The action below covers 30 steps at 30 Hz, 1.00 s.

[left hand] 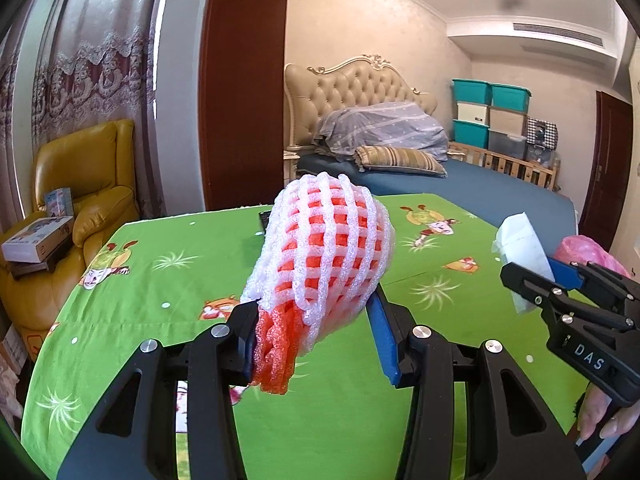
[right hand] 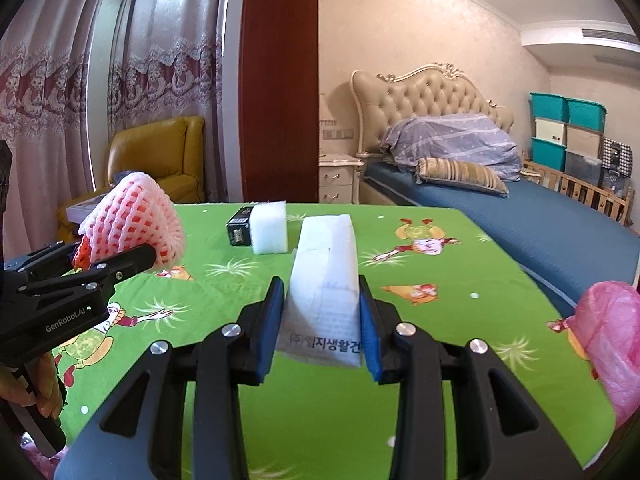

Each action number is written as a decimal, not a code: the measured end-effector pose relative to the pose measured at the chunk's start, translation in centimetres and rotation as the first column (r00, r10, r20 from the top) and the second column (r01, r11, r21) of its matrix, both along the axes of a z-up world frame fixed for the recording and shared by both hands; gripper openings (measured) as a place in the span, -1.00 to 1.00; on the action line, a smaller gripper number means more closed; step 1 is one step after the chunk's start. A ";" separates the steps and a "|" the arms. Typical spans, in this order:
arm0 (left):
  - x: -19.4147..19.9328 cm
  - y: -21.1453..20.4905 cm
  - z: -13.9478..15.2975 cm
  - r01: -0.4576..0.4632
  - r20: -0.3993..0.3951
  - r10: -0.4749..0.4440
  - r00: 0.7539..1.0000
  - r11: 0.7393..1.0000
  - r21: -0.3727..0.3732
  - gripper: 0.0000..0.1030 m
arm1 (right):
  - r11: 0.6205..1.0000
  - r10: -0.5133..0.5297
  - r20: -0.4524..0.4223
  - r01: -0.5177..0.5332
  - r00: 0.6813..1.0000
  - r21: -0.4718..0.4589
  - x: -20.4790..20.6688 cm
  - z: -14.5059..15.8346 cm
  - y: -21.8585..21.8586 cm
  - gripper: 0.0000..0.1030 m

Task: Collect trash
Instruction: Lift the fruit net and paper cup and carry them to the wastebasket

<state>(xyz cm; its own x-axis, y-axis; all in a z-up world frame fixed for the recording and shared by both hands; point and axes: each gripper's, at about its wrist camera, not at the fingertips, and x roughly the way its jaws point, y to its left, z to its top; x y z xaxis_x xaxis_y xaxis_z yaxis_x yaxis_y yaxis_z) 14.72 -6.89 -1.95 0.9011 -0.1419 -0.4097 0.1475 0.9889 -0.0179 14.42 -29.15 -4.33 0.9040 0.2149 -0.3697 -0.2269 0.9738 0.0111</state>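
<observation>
My left gripper (left hand: pixel 316 340) is shut on a white and red foam fruit net (left hand: pixel 324 256) and holds it above the green tablecloth (left hand: pixel 160 280); the net also shows in the right wrist view (right hand: pixel 136 220). My right gripper (right hand: pixel 322 320) is shut on a white paper wrapper with Korean print (right hand: pixel 326 280), also held above the table; the wrapper shows in the left wrist view (left hand: pixel 520 248). A white foam block (right hand: pixel 270 228) and a small black box (right hand: pixel 239 226) lie on the table's far side. A pink plastic bag (right hand: pixel 612 340) sits at the table's right edge.
A yellow armchair (left hand: pixel 80 184) with boxes stands left of the table. A bed (right hand: pixel 520 216) with a blue sheet lies beyond the table on the right. A dark wood post (right hand: pixel 280 80) and curtains stand behind.
</observation>
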 end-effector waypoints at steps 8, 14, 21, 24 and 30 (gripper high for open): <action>-0.3 -3.0 0.8 0.066 0.026 -0.066 0.997 0.998 0.007 -0.15 | 0.999 -0.053 0.045 0.053 0.998 -0.002 -1.7 0.7 -3.9 -0.32; -0.2 -6.2 0.8 0.132 0.018 -0.132 0.991 0.991 0.015 -0.15 | 0.992 -0.122 0.058 0.121 0.991 0.016 -2.3 0.5 -8.1 -0.32; 0.1 -10.5 0.9 0.216 0.015 -0.217 0.976 0.975 0.042 -0.15 | 0.981 -0.191 0.072 0.189 0.979 0.033 -3.2 0.5 -12.7 -0.32; 0.2 -13.1 1.1 0.272 0.014 -0.273 0.962 0.961 0.053 -0.15 | 0.975 -0.222 0.074 0.220 0.972 0.035 -3.8 0.2 -14.7 -0.32; 0.7 -18.1 1.4 0.374 0.002 -0.374 0.927 0.926 0.062 -0.15 | 0.945 -0.326 0.071 0.324 0.943 0.043 -5.1 -0.4 -20.3 -0.32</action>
